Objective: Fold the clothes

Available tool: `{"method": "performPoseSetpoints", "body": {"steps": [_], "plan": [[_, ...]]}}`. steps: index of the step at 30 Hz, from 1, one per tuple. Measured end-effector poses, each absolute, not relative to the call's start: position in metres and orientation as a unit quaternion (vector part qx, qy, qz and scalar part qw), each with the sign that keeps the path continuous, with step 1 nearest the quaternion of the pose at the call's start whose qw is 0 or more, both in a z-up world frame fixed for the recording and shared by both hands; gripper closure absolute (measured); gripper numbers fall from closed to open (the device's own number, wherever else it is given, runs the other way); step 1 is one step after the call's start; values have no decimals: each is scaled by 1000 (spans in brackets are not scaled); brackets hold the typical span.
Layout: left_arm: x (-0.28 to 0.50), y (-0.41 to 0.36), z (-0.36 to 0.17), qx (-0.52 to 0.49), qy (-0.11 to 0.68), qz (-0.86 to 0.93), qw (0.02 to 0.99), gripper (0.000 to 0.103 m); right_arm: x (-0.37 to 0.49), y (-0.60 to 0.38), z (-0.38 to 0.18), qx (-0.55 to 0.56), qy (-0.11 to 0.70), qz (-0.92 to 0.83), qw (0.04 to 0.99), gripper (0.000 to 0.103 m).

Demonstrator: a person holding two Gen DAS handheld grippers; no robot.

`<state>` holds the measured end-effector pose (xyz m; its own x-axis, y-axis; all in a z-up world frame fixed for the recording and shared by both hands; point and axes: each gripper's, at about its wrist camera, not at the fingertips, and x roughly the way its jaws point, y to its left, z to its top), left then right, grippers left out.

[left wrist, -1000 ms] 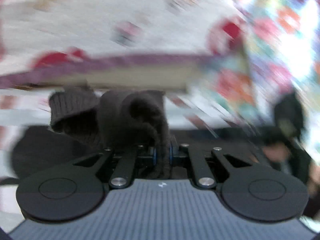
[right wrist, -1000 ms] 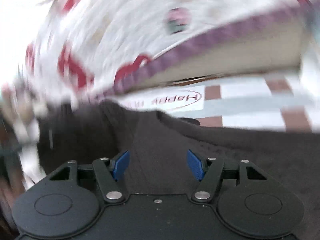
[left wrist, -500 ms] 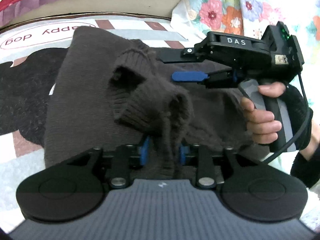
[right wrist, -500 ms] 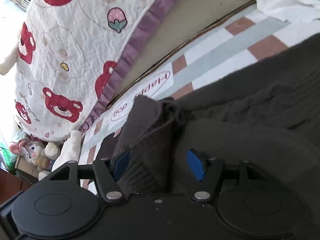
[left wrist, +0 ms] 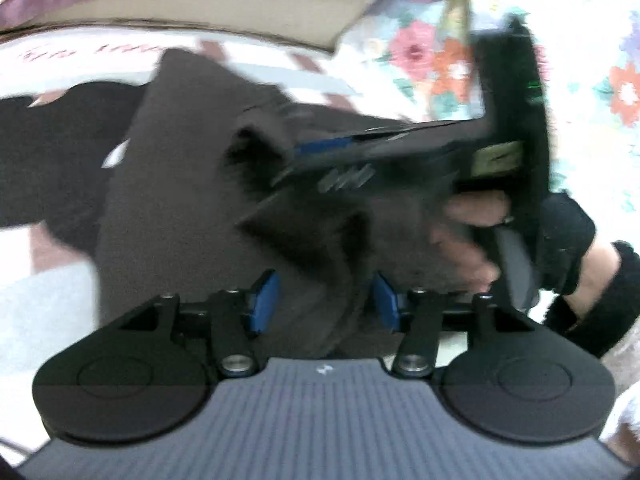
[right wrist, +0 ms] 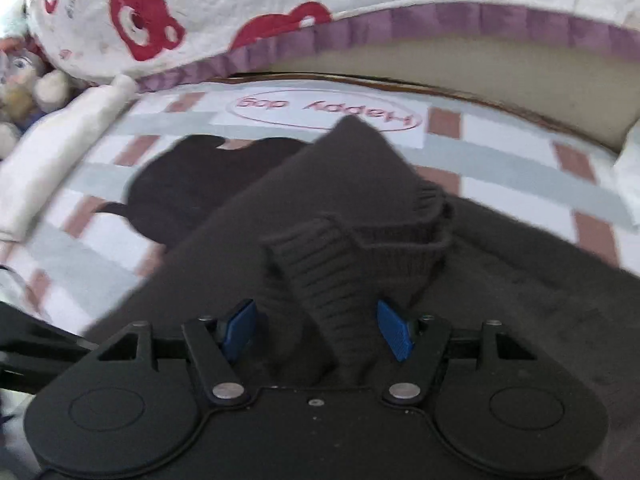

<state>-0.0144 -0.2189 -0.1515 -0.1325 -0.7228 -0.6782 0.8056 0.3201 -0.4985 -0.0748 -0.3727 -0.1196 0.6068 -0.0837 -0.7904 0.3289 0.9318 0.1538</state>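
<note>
Dark brown sweater (right wrist: 500, 280) of soft matt knit, cuffs (right wrist: 320, 264) coarsely ribbed; bear-print quilt (right wrist: 224, 8) puckered cotton; right hand-held gripper (right wrist: 316, 326) matt black plastic with blue pads (right wrist: 394, 330)

Left tongs (left wrist: 326, 304): blue pads clamped on dark knit sweater (left wrist: 172, 208) a second ago, half a second ago parted slightly, now spread wide; fabric lies loose between them. Right tongs (right wrist: 316, 330): wide apart throughout; ribbed cuff (right wrist: 320, 276) now lies between pads, sleeve laid across sweater body. Right tongs seen from left wrist: shifted from level to tilted, motion-blurred, closer over sweater. Right wrist view swung from bear quilt (right wrist: 248, 4) to face checked mat (right wrist: 500, 152) squarely.
</note>
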Motion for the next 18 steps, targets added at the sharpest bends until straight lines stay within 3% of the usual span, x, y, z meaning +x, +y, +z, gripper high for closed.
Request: {"method": "performPoseSetpoints", "body": {"steps": [1, 3, 8, 12, 15, 18], "plan": [[-13, -217, -153, 40, 483, -574, 660, 53, -82, -378, -116, 154, 412, -124, 889, 94], [-11, -211, -149, 15, 480, -579, 659, 52, -98, -388, -107, 181, 377, -139, 897, 98], [-2, -211, -149, -15, 483, -588, 648, 51, -124, -409, -117, 213, 385, -210, 873, 97], [-6, -214, -159, -9, 500, -586, 637, 51, -146, -428, -128, 246, 393, -263, 846, 69], [-8, -213, -159, -14, 502, -584, 638, 51, -168, -447, -128, 321, 363, -264, 834, 67], [-4, -213, -161, -26, 506, -577, 641, 51, -182, -465, -124, 388, 318, -248, 829, 59]]}}
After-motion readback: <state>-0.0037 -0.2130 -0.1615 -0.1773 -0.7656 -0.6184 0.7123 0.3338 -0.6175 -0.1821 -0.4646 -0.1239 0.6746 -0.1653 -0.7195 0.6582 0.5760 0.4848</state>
